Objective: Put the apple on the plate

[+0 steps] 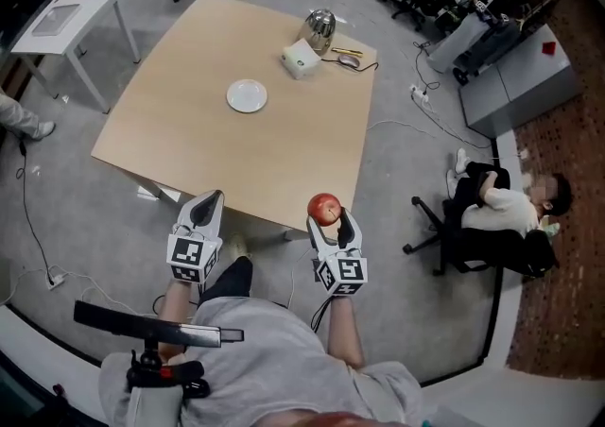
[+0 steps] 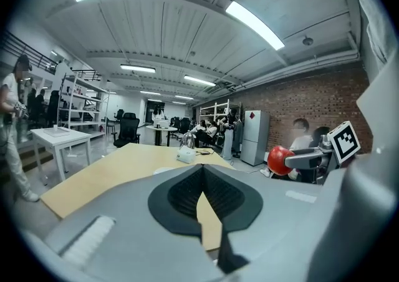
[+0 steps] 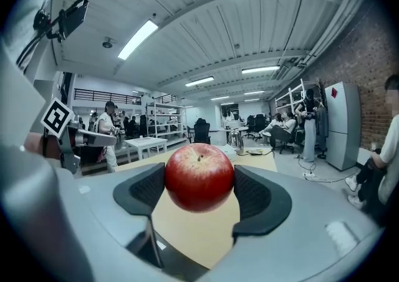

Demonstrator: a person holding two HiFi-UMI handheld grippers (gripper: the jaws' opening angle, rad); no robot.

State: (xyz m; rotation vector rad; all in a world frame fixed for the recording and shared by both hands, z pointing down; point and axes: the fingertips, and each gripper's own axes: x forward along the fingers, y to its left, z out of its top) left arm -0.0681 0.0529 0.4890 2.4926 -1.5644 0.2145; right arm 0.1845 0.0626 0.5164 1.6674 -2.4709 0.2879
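Note:
A red apple (image 1: 324, 209) (image 3: 199, 176) sits clamped between the black pads of my right gripper (image 1: 326, 219) (image 3: 199, 182), held in the air just short of the near edge of the wooden table (image 1: 189, 142). The left gripper view also catches the apple (image 2: 280, 160) off to its right. A small white plate (image 1: 247, 95), with nothing on it, lies near the middle of the table, well beyond both grippers. My left gripper (image 1: 210, 200) (image 2: 201, 167) hovers beside the right one at the table's near edge, jaws shut and holding nothing.
At the table's far end stand a shiny metal vessel (image 1: 319, 30), a white box (image 1: 300, 59) and a mouse (image 1: 350, 60). A small white table (image 1: 66, 19) stands at the left. A person sits on a chair (image 1: 501, 213) at the right; cables cross the floor.

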